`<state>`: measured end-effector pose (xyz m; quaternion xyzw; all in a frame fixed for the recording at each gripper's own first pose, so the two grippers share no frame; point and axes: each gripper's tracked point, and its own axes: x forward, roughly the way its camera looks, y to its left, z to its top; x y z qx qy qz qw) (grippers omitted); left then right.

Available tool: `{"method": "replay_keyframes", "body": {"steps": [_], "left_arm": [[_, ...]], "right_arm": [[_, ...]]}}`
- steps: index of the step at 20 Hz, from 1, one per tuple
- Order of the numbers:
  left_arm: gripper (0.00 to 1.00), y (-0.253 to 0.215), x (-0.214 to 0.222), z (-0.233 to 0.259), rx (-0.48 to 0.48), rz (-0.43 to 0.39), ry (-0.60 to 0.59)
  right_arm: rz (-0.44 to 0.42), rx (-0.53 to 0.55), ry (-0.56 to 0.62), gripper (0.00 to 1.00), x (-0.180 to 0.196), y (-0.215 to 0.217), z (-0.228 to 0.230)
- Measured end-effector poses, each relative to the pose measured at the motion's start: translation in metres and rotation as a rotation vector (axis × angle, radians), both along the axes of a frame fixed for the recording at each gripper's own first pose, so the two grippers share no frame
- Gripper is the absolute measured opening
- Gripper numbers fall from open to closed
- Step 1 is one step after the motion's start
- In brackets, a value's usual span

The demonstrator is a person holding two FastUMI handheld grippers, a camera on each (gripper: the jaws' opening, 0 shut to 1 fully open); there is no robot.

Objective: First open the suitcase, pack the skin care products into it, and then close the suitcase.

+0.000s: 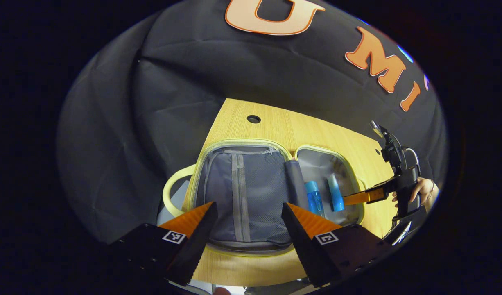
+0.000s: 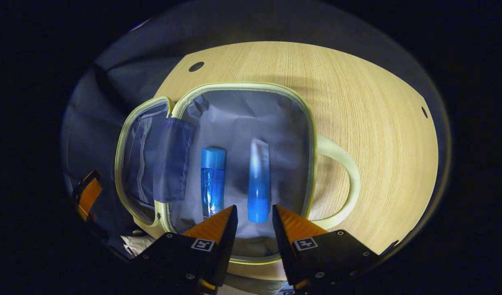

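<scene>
Packing looks finished, so closing is the step in hand. The right claw (image 2: 254, 217) hangs with its fingers parted and empty just above the near end of the blue squeeze tube (image 2: 258, 184), which lies flat on the grey lining beside the clear blue bottle with a blue cap (image 2: 212, 180). The left claw (image 1: 249, 217) is likewise spread wide and empty over the grey mesh-pocket lid half (image 1: 245, 184). Both halves of the pale yellow-rimmed soft suitcase (image 2: 275, 88) lie open on the light wooden desk (image 2: 357, 102). Next (my judgement) the left claw must grip that lid's rim and fold it over the products.
</scene>
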<state>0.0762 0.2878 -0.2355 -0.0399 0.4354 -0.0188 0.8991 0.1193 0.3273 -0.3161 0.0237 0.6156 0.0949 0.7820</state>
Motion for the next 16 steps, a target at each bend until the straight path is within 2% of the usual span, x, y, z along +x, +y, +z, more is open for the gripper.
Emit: {"method": "replay_keyframes", "body": {"steps": [1,2,4,10,16], "left_arm": [[0.98,0.003,0.001,-0.001,0.000,0.001,-0.002],[0.98,0.006,0.002,-0.002,0.000,0.004,-0.005],[0.98,0.013,0.006,-0.007,-0.007,0.007,-0.007],[0.98,0.041,0.021,-0.029,-0.161,0.083,0.003],[0.98,0.104,0.042,-0.020,-0.253,0.163,-0.049]], "right_arm": [[0.003,0.004,-0.013,0.68,-0.001,0.001,0.004],[0.005,0.010,-0.028,0.70,-0.001,0.002,0.009],[0.013,0.046,-0.081,0.96,-0.004,0.010,0.026],[-0.032,0.221,-0.327,0.96,0.005,0.038,0.095],[-0.038,0.215,-0.363,0.96,-0.010,0.022,0.108]]}}
